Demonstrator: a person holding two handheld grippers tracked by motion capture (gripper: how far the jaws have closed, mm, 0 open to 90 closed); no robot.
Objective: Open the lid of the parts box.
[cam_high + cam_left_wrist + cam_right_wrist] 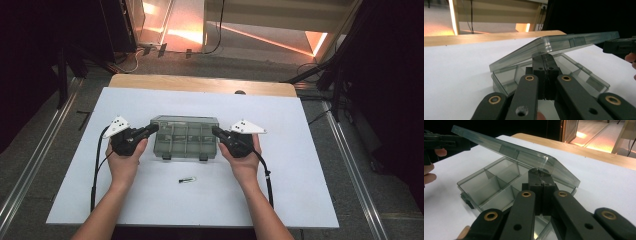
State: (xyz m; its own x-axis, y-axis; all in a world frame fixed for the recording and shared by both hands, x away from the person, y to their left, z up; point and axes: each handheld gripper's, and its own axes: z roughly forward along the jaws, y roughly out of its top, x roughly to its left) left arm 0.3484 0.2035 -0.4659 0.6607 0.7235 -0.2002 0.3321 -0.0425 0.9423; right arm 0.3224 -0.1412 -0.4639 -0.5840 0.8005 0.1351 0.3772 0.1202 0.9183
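Both hand-held gripper views show pressed-together jaws under the box's lid [554, 46], lifting it; the high view adds a small item [187, 180] toward the table's [310, 165] near edge

Smoky grey see-through plastic compartment box [185, 138], lid [554, 46] same tint. Black left gripper [150, 130] and black right gripper [217, 132], brass-coloured rivets, pale grey three-cornered plates. White table sheet [300, 170]; light wooden tabletop edge [200, 84]. Small dark clip [187, 180] with pale loop.

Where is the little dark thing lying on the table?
In the high view, the small dark item lies on the white table, just in front of the clear box, between the person's forearms.
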